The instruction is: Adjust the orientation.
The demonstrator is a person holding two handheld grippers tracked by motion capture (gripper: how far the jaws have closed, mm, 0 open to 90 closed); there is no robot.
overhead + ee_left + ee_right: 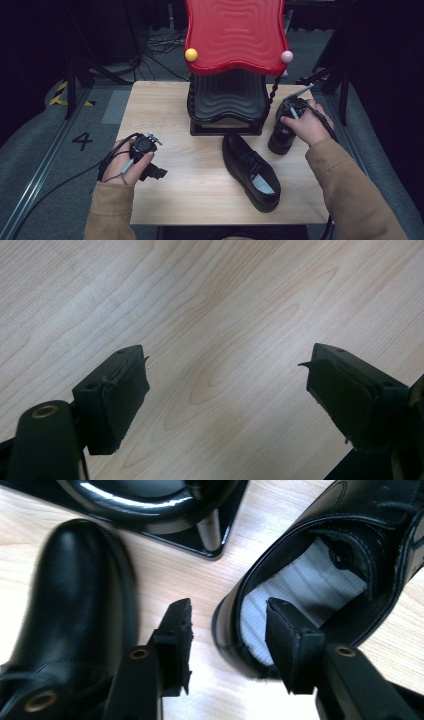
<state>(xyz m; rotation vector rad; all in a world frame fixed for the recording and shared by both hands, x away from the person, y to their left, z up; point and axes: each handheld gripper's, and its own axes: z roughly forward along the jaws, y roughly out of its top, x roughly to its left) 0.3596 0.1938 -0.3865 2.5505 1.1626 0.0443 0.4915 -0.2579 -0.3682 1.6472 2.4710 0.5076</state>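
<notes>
Two black jaws of the left gripper [227,400] are rising from the bottom corners of the left gripper view, standing wide apart with nothing between them. The jaw at left is showing a flat dark pad [122,402] facing inward, with a rounded black arm and a brass-coloured rivet [46,411] lying below it. The jaw at right is angling in from the lower right corner. Beneath them, a pale wooden tabletop [215,305] is running its grain diagonally across the frame, with oval figuring showing between the jaws.
</notes>
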